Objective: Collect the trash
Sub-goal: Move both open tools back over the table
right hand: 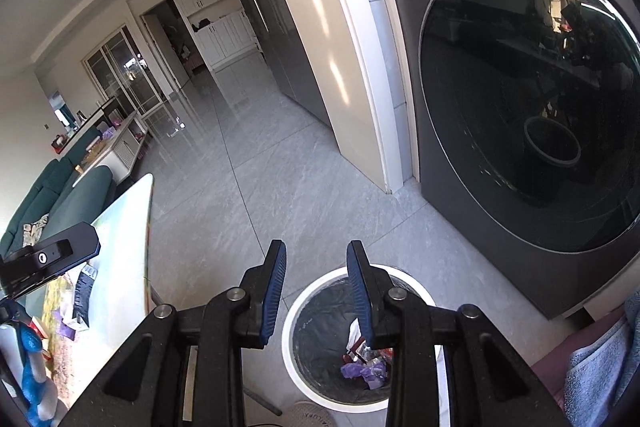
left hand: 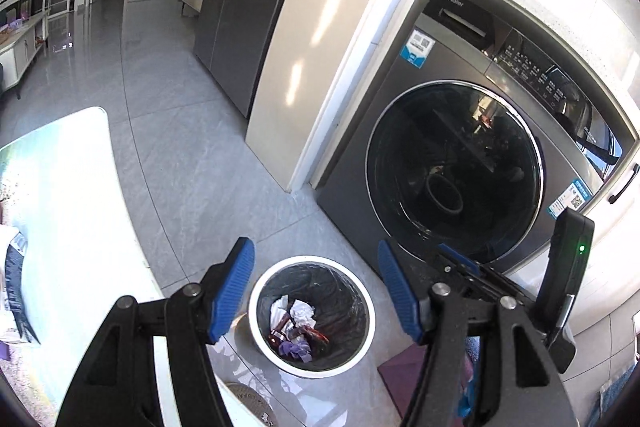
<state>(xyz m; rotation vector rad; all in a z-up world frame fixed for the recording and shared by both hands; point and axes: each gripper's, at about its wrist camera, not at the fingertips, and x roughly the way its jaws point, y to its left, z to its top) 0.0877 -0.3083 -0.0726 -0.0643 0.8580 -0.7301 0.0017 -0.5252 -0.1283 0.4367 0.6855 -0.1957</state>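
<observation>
the left gripper [left hand: 316,291] has its blue-padded fingers [left hand: 234,291] spread wide with nothing between them, framing the trash bin [left hand: 256,323] at lower centre of the frame. the right gripper [right hand: 316,295] also has its fingers [right hand: 274,297] apart and empty, above the same bin [right hand: 289,331]. crumpled white paper [left hand: 302,311], red wrappers [left hand: 316,335] and a purple scrap [left hand: 296,349] lie inside the dark liner. a grey haier washing machine [left hand: 472,155] fills the right, a white table [left hand: 88,211] the left.

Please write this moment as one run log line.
left tool open, empty | right tool open, empty | bin holds trash | both above bin
</observation>
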